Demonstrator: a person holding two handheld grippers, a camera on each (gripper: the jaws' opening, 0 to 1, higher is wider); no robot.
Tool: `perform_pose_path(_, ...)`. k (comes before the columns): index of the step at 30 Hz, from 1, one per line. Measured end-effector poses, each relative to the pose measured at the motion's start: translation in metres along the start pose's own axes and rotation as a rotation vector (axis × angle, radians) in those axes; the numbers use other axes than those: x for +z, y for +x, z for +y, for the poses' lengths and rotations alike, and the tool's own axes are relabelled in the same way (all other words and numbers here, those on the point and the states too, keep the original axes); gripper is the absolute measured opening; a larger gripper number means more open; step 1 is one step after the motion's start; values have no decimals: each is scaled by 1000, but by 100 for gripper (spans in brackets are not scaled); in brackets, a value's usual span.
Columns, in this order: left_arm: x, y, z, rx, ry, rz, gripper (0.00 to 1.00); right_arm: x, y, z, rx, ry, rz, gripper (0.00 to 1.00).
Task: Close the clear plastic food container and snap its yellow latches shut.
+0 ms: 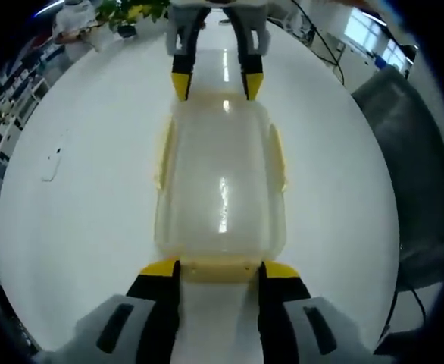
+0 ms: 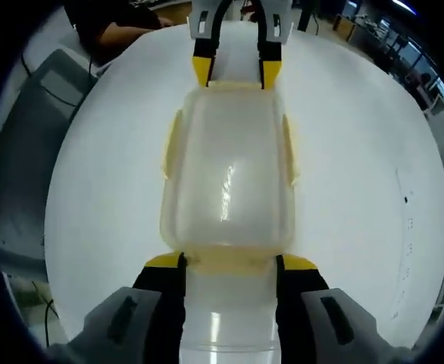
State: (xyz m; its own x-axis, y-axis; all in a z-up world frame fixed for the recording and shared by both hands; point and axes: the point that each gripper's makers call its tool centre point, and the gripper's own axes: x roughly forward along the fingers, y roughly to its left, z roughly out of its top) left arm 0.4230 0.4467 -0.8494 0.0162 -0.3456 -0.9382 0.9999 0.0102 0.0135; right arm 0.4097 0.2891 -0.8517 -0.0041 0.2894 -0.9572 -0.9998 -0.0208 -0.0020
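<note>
The clear plastic container (image 1: pixel 220 182) lies lengthwise on the white table (image 1: pixel 93 227) with its lid on. Yellow side latches (image 1: pixel 164 155) stick out a little from both long sides. My left gripper (image 1: pixel 220 269) is open at the near end, its yellow-tipped jaws on either side of the end latch (image 1: pixel 220 267). At the far end the right gripper (image 1: pixel 216 83) also straddles the container's edge. In the right gripper view the container (image 2: pixel 228 174) runs away from my open right gripper (image 2: pixel 229 263), which flanks its near end latch (image 2: pixel 229 260), and the left gripper (image 2: pixel 236 72) stands at the far end.
A dark chair (image 1: pixel 404 152) stands past the table's edge on the right of the left gripper view, and plants (image 1: pixel 131 11) are at the far side. In the right gripper view a grey chair (image 2: pixel 32 114) is on the left and a person's arm (image 2: pixel 116 30) rests near the far edge.
</note>
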Motion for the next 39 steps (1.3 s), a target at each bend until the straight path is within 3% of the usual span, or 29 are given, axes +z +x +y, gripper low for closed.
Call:
perform_pose_path(2, 0, 0, 2, 9, -23, -22, 34, -2, -1, 1, -3, 4, 15, 36)
perform_pose_path(5, 1, 0, 4, 11, -26, -58, 34, 0, 0, 2, -5, 1, 22, 36)
perform_pose_path(13, 2, -1, -1, 17, -25, -63, 34, -3, -1, 0, -9, 3, 7, 36)
perform_pose_path(19, -3, -6, -22, -13, -82, -50, 34, 3, -5, 15, -1, -59, 6, 36)
perform_pose_path(28, 5, -54, -31, 63, -72, -40, 34, 22, -43, 16, -47, -85, -51, 36)
perform_pose_path(39, 47, -98, -40, 146, -46, -47, 34, 18, -109, 22, -142, -127, -73, 36)
